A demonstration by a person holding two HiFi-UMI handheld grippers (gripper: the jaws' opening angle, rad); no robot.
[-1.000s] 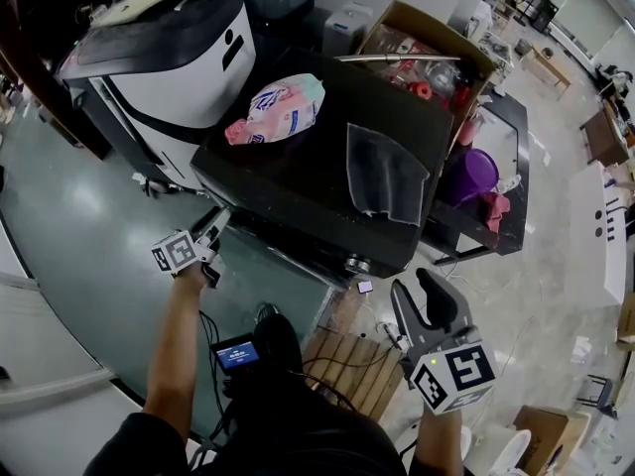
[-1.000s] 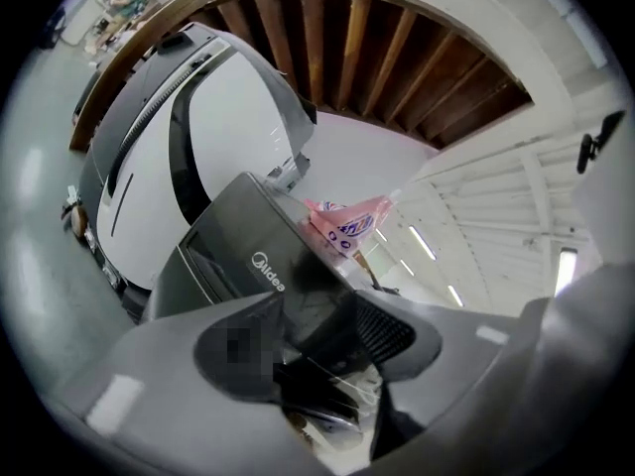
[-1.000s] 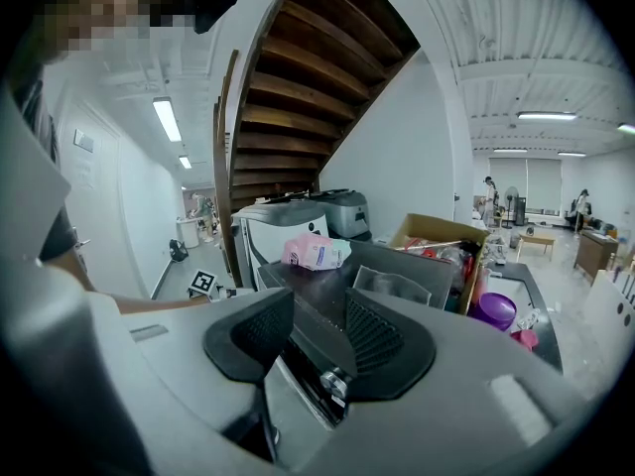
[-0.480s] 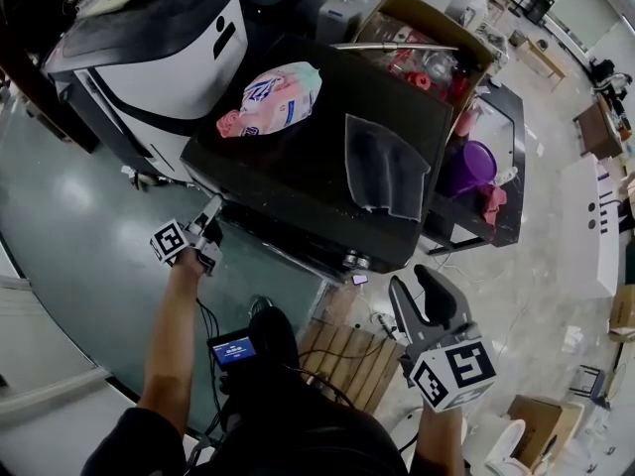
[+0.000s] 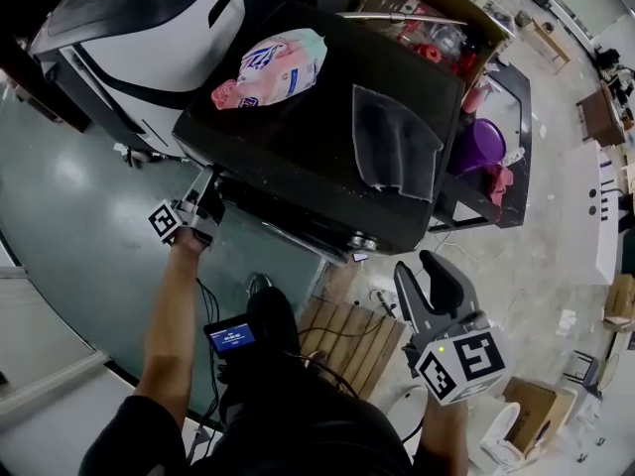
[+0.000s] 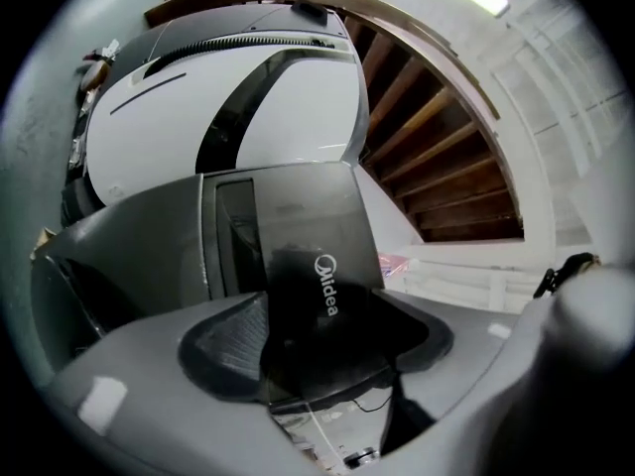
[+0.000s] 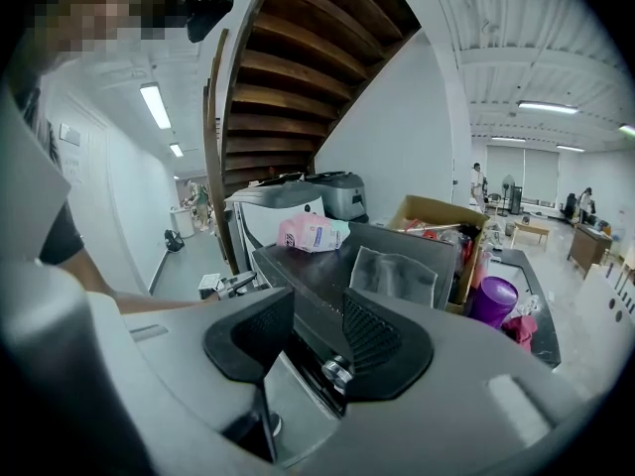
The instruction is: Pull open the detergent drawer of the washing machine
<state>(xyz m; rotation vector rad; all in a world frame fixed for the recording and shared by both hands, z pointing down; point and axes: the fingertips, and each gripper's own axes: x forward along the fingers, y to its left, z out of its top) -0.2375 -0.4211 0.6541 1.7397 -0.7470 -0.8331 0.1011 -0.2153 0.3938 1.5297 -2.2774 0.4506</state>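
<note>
The dark washing machine (image 5: 298,137) fills the middle of the head view. My left gripper (image 5: 201,201) is at its front left corner, where the detergent drawer sits. In the left gripper view the glossy black drawer front (image 6: 303,266) with a white logo lies between the jaws, over one ribbed pad (image 6: 223,350). The jaws are opening and I see no pad pressing on the panel. How far out the drawer stands I cannot tell. My right gripper (image 5: 433,291) hangs open with nothing in it, off the machine's front right corner, pointing at the machine's knob (image 7: 335,372).
On the machine's top lie a pink pouch (image 5: 266,65) and a grey cloth (image 5: 395,145). A white appliance (image 5: 149,28) stands to its left. A cardboard box (image 5: 437,8) and a purple bucket (image 5: 479,147) are to its right. A wooden pallet (image 5: 352,340) lies on the floor beside me.
My left gripper has rolled and shifted a little along the machine's front left corner. The right gripper has sunk slightly, still open.
</note>
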